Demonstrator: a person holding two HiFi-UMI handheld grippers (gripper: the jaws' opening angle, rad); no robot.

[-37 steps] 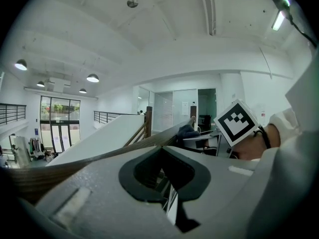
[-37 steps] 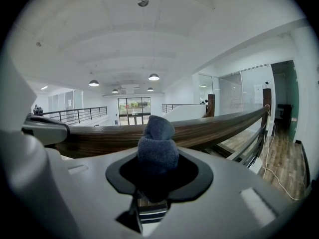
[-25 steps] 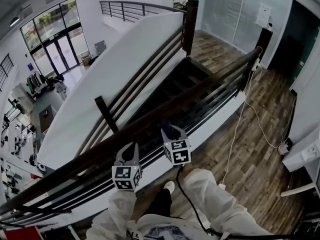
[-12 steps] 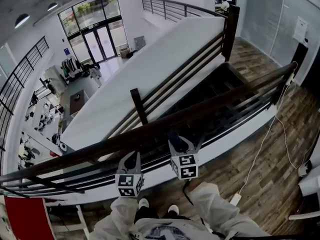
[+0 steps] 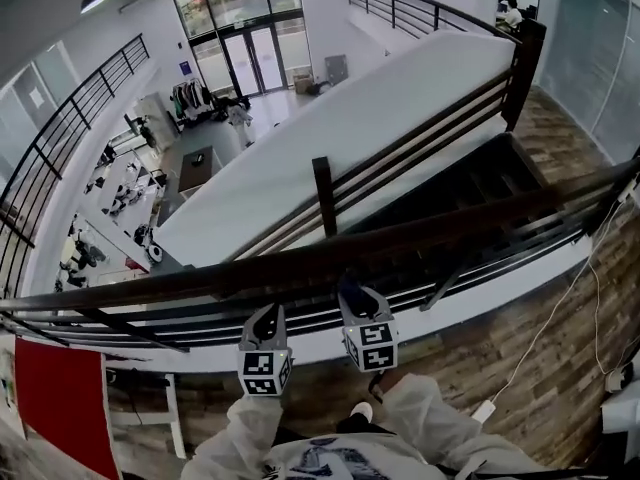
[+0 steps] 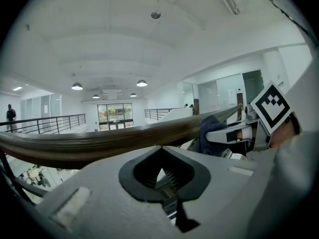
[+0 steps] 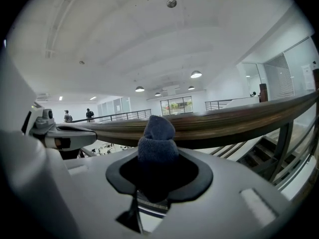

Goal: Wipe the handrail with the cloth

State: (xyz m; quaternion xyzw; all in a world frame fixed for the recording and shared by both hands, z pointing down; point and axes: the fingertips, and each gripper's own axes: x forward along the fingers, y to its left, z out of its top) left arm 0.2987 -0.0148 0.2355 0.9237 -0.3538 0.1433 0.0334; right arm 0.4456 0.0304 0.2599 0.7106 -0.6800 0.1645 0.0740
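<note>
The dark wooden handrail (image 5: pixel 300 265) runs across the head view from lower left to upper right. My right gripper (image 5: pixel 350 294) is at the rail's near side, shut on a dark blue cloth (image 5: pixel 347 288) that presses against the wood. The right gripper view shows the cloth (image 7: pixel 158 139) bunched in that gripper (image 7: pixel 157 172), with the handrail (image 7: pixel 239 123) just past it. My left gripper (image 5: pixel 266 319) is just left of it, below the rail. In the left gripper view that gripper (image 6: pixel 162 172) is shut and empty under the handrail (image 6: pixel 99 141); the cloth (image 6: pixel 210 133) shows at right.
Thin metal bars (image 5: pixel 200 323) run under the rail, and a dark post (image 5: pixel 323 196) stands across the stairwell (image 5: pixel 470 193). A white cable (image 5: pixel 575 288) lies on the wood floor at right. A red panel (image 5: pixel 50 408) is at lower left. Far below is a lobby.
Both grippers have slid left along the handrail, closer to the dark post, with the cloth still held. The head view has swung left, showing more of the lobby.
</note>
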